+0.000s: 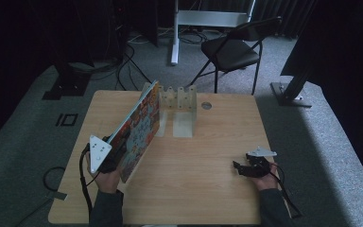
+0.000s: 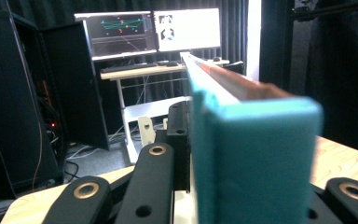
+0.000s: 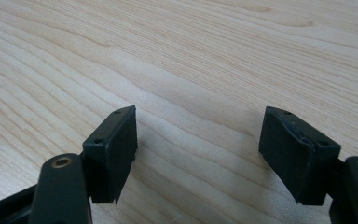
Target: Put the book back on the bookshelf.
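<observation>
A big flat book with a colourful cover (image 1: 137, 126) stands tilted on its edge on the left half of the table. Its far end leans by a pale slotted rack (image 1: 178, 100) at the back. My left gripper (image 1: 116, 158) is shut on the book's near end. In the left gripper view the book's teal edge (image 2: 256, 154) runs away between the jaws, with one black pad (image 2: 179, 140) pressed on its side. My right gripper (image 1: 239, 169) rests low over the table at the right. Its jaws (image 3: 198, 149) are open, with bare wood between them.
The wooden table (image 1: 208, 189) has a round grommet (image 1: 206, 105) near its back edge. A black folding chair (image 1: 231, 49) and a white stand leg (image 1: 174, 33) stand behind it on the carpet. Two monitors (image 2: 168, 32) sit on a desk beyond.
</observation>
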### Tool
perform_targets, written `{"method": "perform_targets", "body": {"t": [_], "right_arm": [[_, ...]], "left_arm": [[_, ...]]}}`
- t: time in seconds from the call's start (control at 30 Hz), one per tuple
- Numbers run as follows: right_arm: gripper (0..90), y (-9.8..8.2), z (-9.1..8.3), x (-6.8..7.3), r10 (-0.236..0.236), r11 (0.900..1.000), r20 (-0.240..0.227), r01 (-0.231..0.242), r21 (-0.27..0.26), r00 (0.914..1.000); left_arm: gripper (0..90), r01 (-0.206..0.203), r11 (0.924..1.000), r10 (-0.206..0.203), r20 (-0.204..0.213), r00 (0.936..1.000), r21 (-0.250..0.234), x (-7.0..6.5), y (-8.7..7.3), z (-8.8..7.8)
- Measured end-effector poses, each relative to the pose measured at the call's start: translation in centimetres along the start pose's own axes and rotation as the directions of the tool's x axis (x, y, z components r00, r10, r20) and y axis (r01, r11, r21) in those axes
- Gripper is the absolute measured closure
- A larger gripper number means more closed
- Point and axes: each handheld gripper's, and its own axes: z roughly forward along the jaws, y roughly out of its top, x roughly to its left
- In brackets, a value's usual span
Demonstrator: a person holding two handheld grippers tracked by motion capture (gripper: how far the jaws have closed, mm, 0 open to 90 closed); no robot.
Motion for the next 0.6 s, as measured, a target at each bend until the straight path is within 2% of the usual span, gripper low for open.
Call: {"method": "perform_targets", "body": {"t": [0.2,0.6], "right_arm": [[27.6,0.0,0.0,-0.01,-0.001,1.0,0.0,0.001,-0.001,1.0],[27.6,0.0,0.0,0.0,0.0,1.0,0.0,0.0,0.0,1.0]], "left_arm": [[79.7,0.025,0.9997,-0.025,-0.025,0.9994,-0.003,0.16,-0.01,0.37],[79.8,0.011,0.9999,-0.012,-0.071,0.9974,-0.007,0.06,0.3,1.06]]}}
